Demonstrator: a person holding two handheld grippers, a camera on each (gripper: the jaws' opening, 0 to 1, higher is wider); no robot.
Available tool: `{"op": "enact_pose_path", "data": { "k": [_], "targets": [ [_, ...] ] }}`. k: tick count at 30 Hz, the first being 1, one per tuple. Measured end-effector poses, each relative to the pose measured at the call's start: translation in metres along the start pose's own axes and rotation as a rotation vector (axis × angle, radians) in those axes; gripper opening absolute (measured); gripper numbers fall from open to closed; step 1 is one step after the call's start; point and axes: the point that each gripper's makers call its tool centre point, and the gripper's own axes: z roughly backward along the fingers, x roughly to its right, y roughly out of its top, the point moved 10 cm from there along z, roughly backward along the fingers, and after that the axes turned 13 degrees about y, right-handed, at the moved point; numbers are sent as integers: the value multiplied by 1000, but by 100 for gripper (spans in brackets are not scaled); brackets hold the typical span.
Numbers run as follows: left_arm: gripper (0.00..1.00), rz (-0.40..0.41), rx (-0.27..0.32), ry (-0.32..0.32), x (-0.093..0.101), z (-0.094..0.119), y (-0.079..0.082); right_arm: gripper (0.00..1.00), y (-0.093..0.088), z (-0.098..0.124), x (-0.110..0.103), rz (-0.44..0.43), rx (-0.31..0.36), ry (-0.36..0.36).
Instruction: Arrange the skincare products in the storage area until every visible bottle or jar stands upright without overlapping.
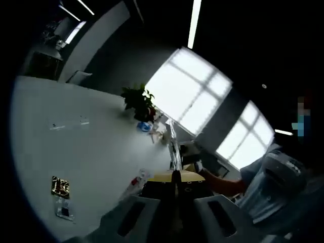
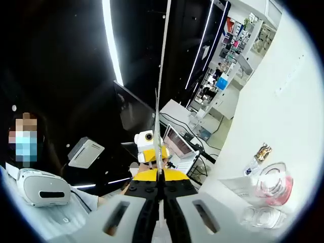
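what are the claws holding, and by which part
Both the left claw and the right claw are shut on a thin transparent sheet, gripping its near edge.

No text, label, brand or number is legible: the packets (image 1: 61, 195) on the bench (image 1: 76, 147) and the clear jars (image 2: 271, 187) are too blurred.
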Motion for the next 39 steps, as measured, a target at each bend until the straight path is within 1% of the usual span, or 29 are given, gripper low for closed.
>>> {"op": "enact_pose_path", "data": {
  "k": [1, 2, 4, 5, 6, 9, 10, 12, 14, 15, 16, 18, 21, 22, 23, 24, 26, 28, 31, 32, 34, 35, 36, 39],
  "targets": [
    [0, 18, -3, 1, 0, 3, -3, 2, -2, -2, 0, -2, -10, -1],
    [0, 41, -6, -3, 0, 7, -8, 2, -6, -4, 1, 7, -33, -11],
    [0, 59, -5, 5, -2, 14, -16, 5, -10, -7, 3, 51, -95, -61],
    [0, 66, -6, 4, -2, 17, -19, 6, -12, -9, 4, 78, -127, -75],
    [0, 70, -5, 0, -2, 20, -23, 7, -13, -11, 4, 93, -152, -89],
    [0, 132, 10, -31, -1, 29, -31, 10, -16, -15, 4, 147, -213, -124],
    [0, 130, 6, -22, -3, 31, -35, 9, -16, -15, 3, 167, -237, -140],
    [0, 133, -8, -10, -3, 36, -43, 10, -16, -13, 4, 201, -255, -173],
    [0, 154, -34, 3, -2, 39, -55, 10, -17, -8, 4, 226, -301, -199],
    [0, 159, -41, 11, -3, 39, -59, 10, -17, -7, 4, 232, -310, -206],
    [0, 168, -48, 18, -5, 40, -65, 10, -19, -4, 5, 231, -337, -211],
    [0, 204, -54, 43, -14, 42, -74, 9, -21, 1, 6, 230, -367, -229],
    [0, 239, -78, 75, -26, 40, -86, 9, -26, 6, 7, 229, -386, -244],
    [0, 260, -90, 96, -31, 39, -91, 9, -27, 8, 7, 235, -397, -255],
    [0, 267, -96, 101, -34, 38, -94, 9, -28, 10, 7, 246, -411, -267],
    [0, 293, -94, 110, -39, 37, -98, 9, -30, 12, 7, 257, -429, -280],
    [0, 341, -88, 122, -46, 34, -102, 9, -35, 13, 7, 263, -443, -294],
    [0, 339, -96, 137, -52, 30, -106, 9, -43, 15, 8, 264, -471, -314],
    [0, 361, -130, 177, -72, 26, -113, 9, -53, 14, 9, 271, -495, -335],
    [0, 368, -138, 187, -76, 24, -114, 9, -56, 14, 9, 278, -507, -342],
    [0, 383, -161, 193, -83, 18, -119, 9, -63, 12, 10, 296, -555, -352],
    [0, 394, -159, 200, -87, 14, -121, 9, -67, 12, 11, 314, -590, -360],
    [0, 399, -162, 197, -89, 11, -123, 8, -69, 11, 12, 318, -604, -368],
    [0, 421, -178, 224, -98, 3, -129, 8, -78, 9, 17, 309, -593, -373]
  ]
}}
